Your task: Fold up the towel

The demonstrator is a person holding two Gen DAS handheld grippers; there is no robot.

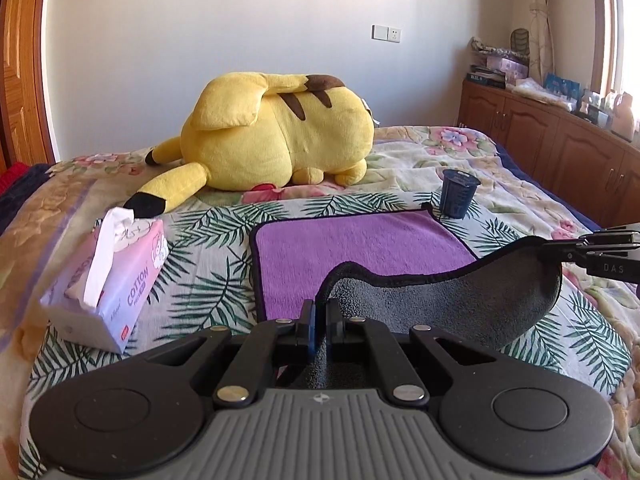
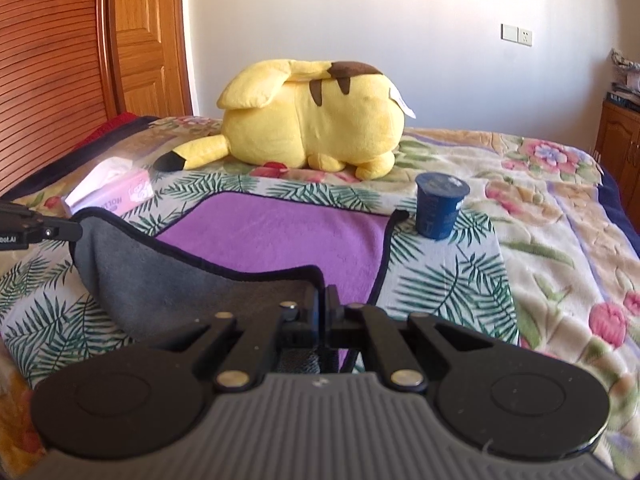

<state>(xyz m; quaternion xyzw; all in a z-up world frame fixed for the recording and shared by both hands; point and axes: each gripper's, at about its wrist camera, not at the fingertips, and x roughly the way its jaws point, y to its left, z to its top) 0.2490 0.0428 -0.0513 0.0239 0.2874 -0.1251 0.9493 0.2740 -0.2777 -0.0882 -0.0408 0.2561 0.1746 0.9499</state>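
The towel (image 1: 360, 252), purple on top and grey underneath, lies on the bed (image 1: 500, 200) over a palm-leaf blanket, with its near edge lifted off the surface. The left gripper (image 1: 318, 312) is closed tight on the near-left corner, and the right gripper (image 2: 324, 300) is likewise clamped on the near-right corner; the hem sags between the 2. This looks like the first fold, with the near edge raised and ready to travel. The next move likely calls for carrying both corners forward together, level, and laying them on the far edge, which ends just beside the dark blue cup (image 1: 458, 194); a low pass could knock it over. A yellow plush toy (image 1: 276, 132) lies well behind. On the left, the pink tissue pack (image 1: 116, 276) reads "COTTON". The right gripper's side, seen from the left wrist, shows "DAS".
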